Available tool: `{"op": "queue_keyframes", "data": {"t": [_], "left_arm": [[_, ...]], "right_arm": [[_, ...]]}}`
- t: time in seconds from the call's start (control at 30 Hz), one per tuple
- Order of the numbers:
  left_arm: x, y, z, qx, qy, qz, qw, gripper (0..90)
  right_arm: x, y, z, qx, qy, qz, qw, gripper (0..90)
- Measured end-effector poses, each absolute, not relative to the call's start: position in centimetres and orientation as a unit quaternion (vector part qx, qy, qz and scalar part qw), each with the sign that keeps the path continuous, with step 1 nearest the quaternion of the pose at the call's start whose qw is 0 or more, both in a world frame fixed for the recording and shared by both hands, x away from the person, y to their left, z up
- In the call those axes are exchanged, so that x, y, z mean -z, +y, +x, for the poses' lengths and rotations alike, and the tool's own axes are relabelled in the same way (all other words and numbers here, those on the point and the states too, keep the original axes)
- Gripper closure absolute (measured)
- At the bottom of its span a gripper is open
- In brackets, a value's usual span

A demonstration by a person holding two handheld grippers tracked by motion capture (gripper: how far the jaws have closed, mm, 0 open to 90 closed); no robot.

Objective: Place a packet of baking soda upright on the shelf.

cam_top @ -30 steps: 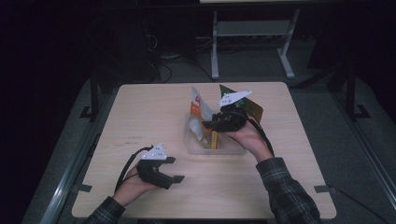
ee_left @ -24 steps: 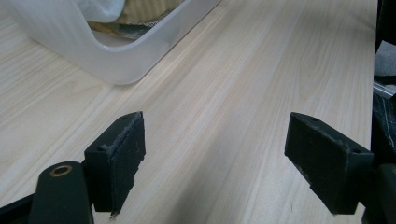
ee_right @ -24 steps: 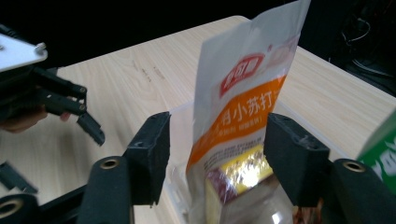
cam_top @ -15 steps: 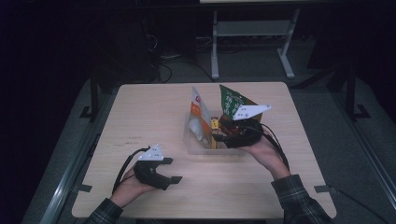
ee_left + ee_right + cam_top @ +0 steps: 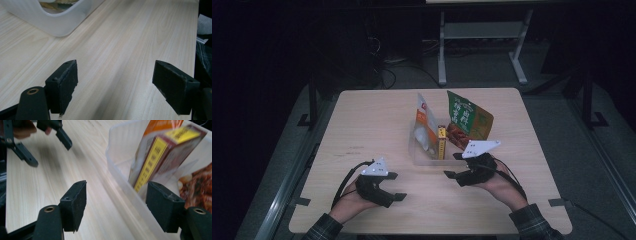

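Both grippers rest near the tabletop's (image 5: 377, 125) front edge, jaws wide apart and empty: left gripper (image 5: 396, 186), right gripper (image 5: 453, 165). A clear tub (image 5: 424, 159) mid-table holds a green bag (image 5: 467, 117), orange pouch (image 5: 422, 120) and yellow box (image 5: 441, 142).

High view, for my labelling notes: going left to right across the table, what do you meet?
Left gripper → orange and white pouch → yellow and red box → green snack bag. The three packs stand in a clear plastic bin. The right gripper overlaps them in that span, so I leave it out.
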State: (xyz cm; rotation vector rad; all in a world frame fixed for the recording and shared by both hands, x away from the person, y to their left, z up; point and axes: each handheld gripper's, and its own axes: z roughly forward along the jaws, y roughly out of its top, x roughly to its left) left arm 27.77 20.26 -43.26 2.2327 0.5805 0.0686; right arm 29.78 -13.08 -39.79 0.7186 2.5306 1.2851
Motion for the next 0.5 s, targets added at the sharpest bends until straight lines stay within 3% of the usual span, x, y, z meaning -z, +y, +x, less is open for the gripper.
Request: {"op": "queue_keyframes", "data": {"t": [0.5], "left_arm": [[44.1,20.8,26.5,-0.022,0.219,0.902,0.372,19.9]], "right_arm": [[43.9,-15.4,26.3,-0.401,0.875,0.253,0.098,31.2]]}}
